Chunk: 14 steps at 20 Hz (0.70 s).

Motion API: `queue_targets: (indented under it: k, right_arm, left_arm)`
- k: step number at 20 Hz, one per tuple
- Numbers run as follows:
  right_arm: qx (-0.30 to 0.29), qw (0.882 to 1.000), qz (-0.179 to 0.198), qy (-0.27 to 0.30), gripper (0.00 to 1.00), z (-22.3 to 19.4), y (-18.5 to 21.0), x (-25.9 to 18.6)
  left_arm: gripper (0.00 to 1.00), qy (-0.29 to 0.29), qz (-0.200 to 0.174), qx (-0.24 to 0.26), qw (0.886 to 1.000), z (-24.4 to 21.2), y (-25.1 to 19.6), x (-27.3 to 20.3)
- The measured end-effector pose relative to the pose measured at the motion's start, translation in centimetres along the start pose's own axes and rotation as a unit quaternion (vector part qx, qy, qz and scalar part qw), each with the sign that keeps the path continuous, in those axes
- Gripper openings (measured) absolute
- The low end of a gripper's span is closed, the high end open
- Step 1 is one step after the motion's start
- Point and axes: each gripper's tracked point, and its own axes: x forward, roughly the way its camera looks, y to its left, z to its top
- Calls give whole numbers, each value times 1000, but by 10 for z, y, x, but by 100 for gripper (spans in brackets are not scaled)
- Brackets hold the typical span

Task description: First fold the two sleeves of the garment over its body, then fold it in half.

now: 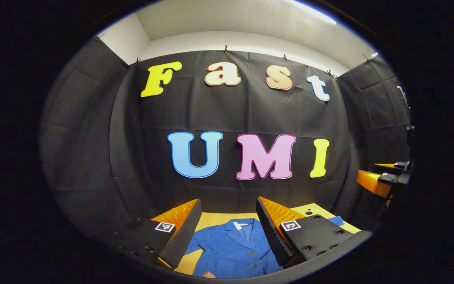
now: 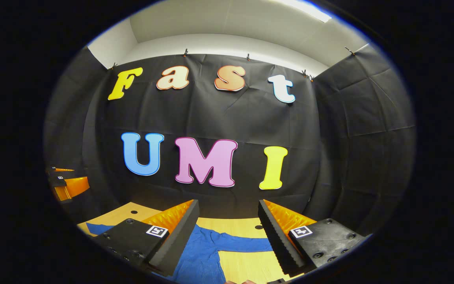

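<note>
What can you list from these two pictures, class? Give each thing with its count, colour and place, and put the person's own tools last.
garment: one, blue, buttoned with a collar, lying flat on the table; in the right gripper view one sleeve stretches out sideways, not yet folded over.
table: one, light wood with small dark holes, under the garment.
booth wall: black cloth, hung by clips behind the table.
ceiling light: one, white strip, overhead.
left tool: one, held above the garment's collar and front, fingers wide apart, holding nothing.
right tool: one, held above the sleeve side of the garment, fingers wide apart, holding nothing.
</note>
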Motion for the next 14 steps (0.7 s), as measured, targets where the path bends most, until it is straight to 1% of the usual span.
queue_targets:
  k: [2,3,4,5,6,7,10,12,13,14]
  right_arm:
    - [-1,1000,-10,20,96,-13,-9,3]
    - [-1,1000,-14,27,92,-17,-12,4]
    - [2,999,-14,30,96,-19,-14,5]
    - [9,999,-12,36,96,-22,-15,7]
    - [11,999,-7,41,92,-26,-15,8]
    - [8,999,-7,44,96,-27,-18,10]
    - [-6,999,-34,32,96,-27,-45,25]
    - [-27,999,-40,24,96,-34,-61,45]
    - [-33,998,-48,35,100,-42,-74,57]
    - [-30,997,-55,49,96,-49,-86,69]
  left_arm:
    - [80,1,-1,4,1000,-2,-2,3]
    - [80,4,-2,6,1000,-5,-3,6]
    - [80,5,-6,5,1000,-7,-4,6]
    - [80,7,-12,1,1000,-9,-7,8]
    - [80,10,-19,-6,1000,-13,-9,9]
    - [80,11,-27,-15,999,-14,-9,11]
    - [81,14,-46,-32,998,-18,-12,17]
    - [80,17,-54,-34,998,-19,-14,21]
    - [80,17,-59,-33,998,-17,-17,23]
    - [80,15,-63,-31,997,-16,-18,25]
